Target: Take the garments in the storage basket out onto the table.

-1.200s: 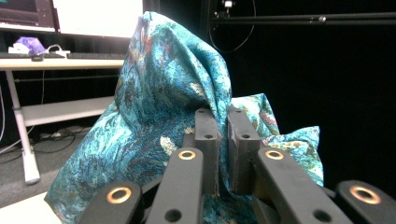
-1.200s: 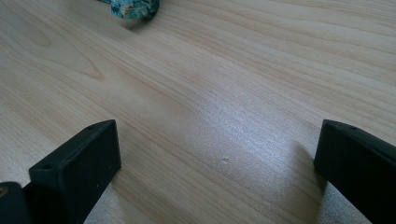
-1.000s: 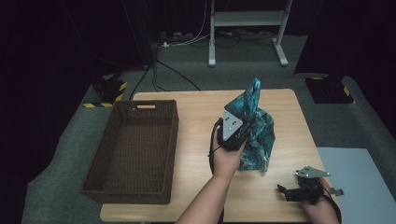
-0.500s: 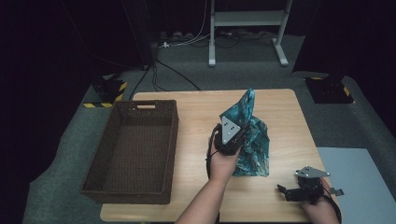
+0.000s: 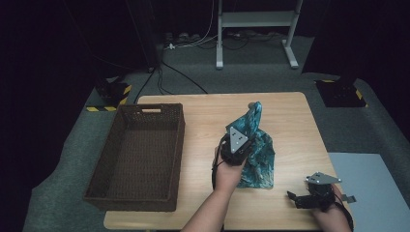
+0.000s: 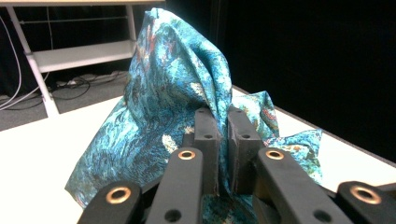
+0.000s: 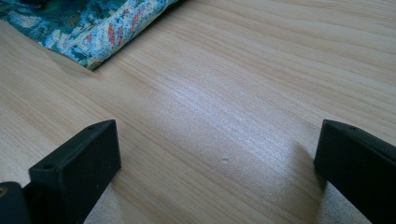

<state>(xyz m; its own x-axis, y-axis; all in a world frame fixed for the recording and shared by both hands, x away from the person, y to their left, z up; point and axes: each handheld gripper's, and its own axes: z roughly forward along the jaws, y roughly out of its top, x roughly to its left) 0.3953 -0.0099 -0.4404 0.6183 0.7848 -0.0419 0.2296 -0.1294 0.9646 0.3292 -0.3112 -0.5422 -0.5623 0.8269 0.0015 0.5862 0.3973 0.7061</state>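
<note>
A teal patterned cloth (image 5: 258, 147) is pulled up into a peak over the middle of the wooden table (image 5: 203, 111). My left gripper (image 5: 240, 143) is shut on a fold of it; in the left gripper view the cloth (image 6: 173, 88) is pinched between the two black jaws of the left gripper (image 6: 223, 149). My right gripper (image 5: 296, 200) rests low at the table's front right corner, open. In the right gripper view its wide-apart jaws frame bare wood, the right gripper (image 7: 217, 163) holds nothing, and a corner of the cloth (image 7: 93, 28) lies at the upper left.
An empty dark wicker basket (image 5: 123, 193) takes up the table's left side. Cables and a white metal stand (image 5: 251, 29) are on the floor behind the table. A grey mat (image 5: 372, 193) lies to the right of the table.
My left gripper has drawn the cloth leftward and toward the front of the table, with the peak following. The right gripper has stayed in place.
</note>
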